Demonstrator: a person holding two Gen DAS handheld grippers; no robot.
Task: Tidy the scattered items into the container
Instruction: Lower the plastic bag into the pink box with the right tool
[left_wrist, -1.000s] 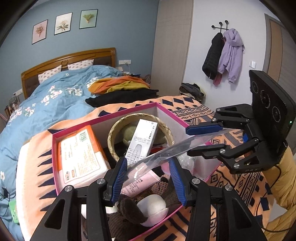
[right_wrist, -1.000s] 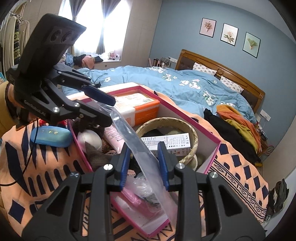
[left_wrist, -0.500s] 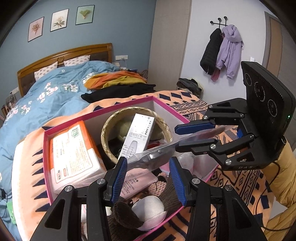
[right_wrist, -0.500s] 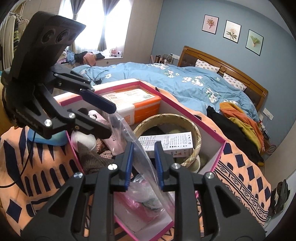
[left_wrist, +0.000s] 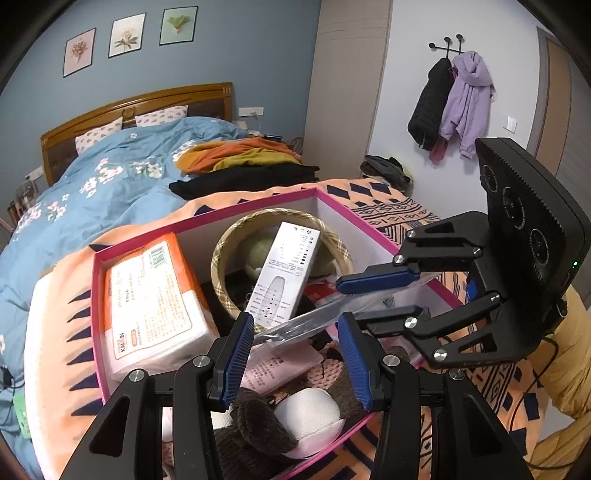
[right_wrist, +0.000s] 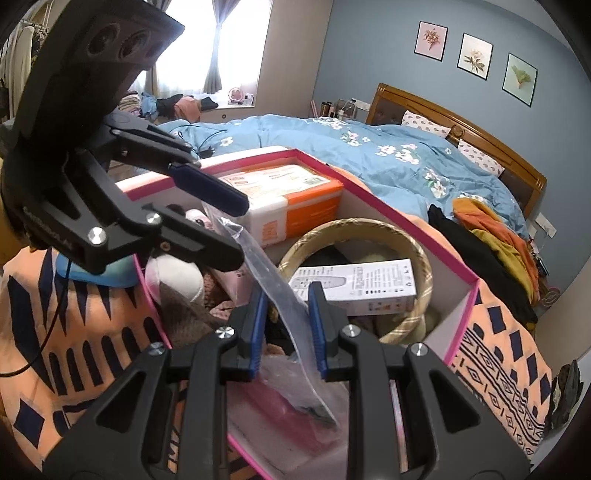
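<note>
A pink-rimmed box (left_wrist: 258, 201) (right_wrist: 373, 201) sits on the patterned blanket and holds a tissue pack (left_wrist: 147, 295), a plaid basket (left_wrist: 221, 254) with a white carton (left_wrist: 284, 273), a pink pouch and plush items. A clear plastic bag (left_wrist: 314, 317) (right_wrist: 273, 288) stretches over the box between both grippers. My right gripper (right_wrist: 286, 328) (left_wrist: 380, 295) has its jaws around the bag with a narrow gap showing. My left gripper (left_wrist: 295, 354) (right_wrist: 225, 229) is open, with the bag's end lying between its fingers.
A blue object (right_wrist: 99, 273) lies on the blanket beside the box's left wall. Folded clothes (left_wrist: 240, 162) lie on the bed behind the box. Coats (left_wrist: 454, 103) hang on the far wall. The bed edge drops off at the right.
Both grippers have lowered the bag closer over the box. The right gripper's jaws have spread a little around the bag.
</note>
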